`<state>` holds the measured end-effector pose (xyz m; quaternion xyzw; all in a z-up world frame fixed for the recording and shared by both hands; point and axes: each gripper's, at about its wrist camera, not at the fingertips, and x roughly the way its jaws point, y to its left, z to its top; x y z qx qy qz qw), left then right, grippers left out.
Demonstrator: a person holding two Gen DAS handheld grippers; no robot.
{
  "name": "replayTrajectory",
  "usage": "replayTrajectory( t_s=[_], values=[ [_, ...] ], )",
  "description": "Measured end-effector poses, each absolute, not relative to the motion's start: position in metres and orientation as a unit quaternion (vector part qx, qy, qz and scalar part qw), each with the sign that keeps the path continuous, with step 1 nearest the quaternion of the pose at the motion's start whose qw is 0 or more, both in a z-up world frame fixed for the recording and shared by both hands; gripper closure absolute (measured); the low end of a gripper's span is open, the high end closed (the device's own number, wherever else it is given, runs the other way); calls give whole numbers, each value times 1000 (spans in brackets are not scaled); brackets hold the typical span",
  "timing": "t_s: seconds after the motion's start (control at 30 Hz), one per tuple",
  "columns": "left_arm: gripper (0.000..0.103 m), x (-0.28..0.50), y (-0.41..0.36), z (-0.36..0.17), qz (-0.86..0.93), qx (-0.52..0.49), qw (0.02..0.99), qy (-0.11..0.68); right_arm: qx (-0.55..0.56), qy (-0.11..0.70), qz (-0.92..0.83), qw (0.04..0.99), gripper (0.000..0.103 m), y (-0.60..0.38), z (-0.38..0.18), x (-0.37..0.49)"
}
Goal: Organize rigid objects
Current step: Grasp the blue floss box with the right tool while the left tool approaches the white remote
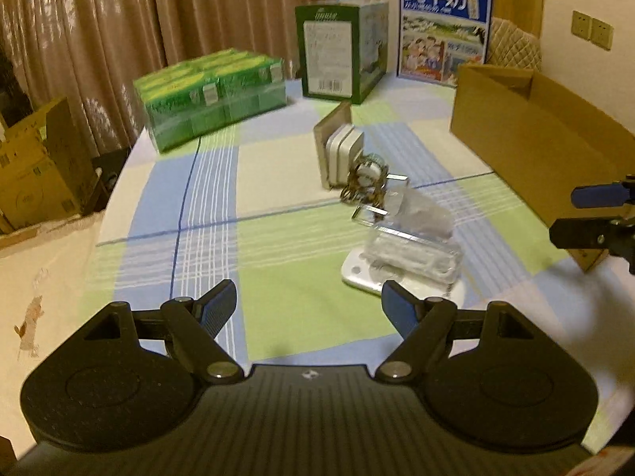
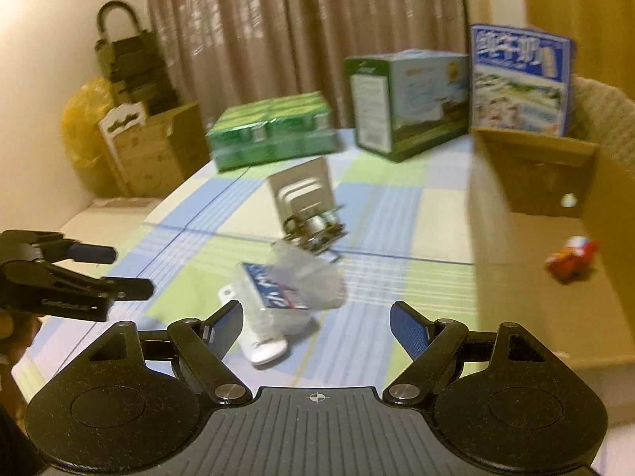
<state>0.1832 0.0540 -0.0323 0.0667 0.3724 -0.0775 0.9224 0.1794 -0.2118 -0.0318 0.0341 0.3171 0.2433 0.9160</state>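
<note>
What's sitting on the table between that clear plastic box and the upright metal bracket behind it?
A small brass-coloured clock lies between the clear plastic box and the metal bracket, seen best in the left wrist view.

Matt cardboard box (image 1: 532, 127); glossy clear plastic case (image 1: 416, 254); checked cloth tablecloth (image 1: 278, 182).

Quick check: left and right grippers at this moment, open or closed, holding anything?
Left gripper: open, holding nothing, above the table.
Right gripper: open, holding nothing, near the clear plastic packet.

Green drink pack (image 1: 212, 97), green carton (image 1: 341, 53), probably milk box (image 1: 444, 29).
</note>
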Motion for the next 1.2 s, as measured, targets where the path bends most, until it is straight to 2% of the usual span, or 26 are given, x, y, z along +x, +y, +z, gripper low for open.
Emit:
replayTrajectory(
  t_s=[0.43, 0.5, 0.57, 0.63, 0.87, 1.1, 1.2],
  values=[
    [26, 223, 59, -54, -89, 64, 914, 391, 51, 370, 310, 875, 25, -175, -76, 249],
    [26, 225, 57, -56, -91, 74, 911, 395, 45, 377, 313, 871, 28, -172, -81, 256],
    [26, 226, 55, -59, -91, 81, 909, 399, 44, 384, 314, 867, 37, -168, -86, 260],
    [26, 227, 54, -61, -90, 83, 907, 403, 46, 392, 318, 862, 41, -167, -90, 264],
    [26, 229, 53, -62, -92, 77, 906, 405, 81, 410, 326, 848, 43, -166, -98, 276],
    [26, 229, 53, -64, -94, 66, 904, 413, 29, 398, 308, 864, 45, -160, -88, 263],
    [26, 228, 54, -66, -91, 61, 903, 415, -63, 377, 278, 881, 45, -152, -83, 246]
  ],
)
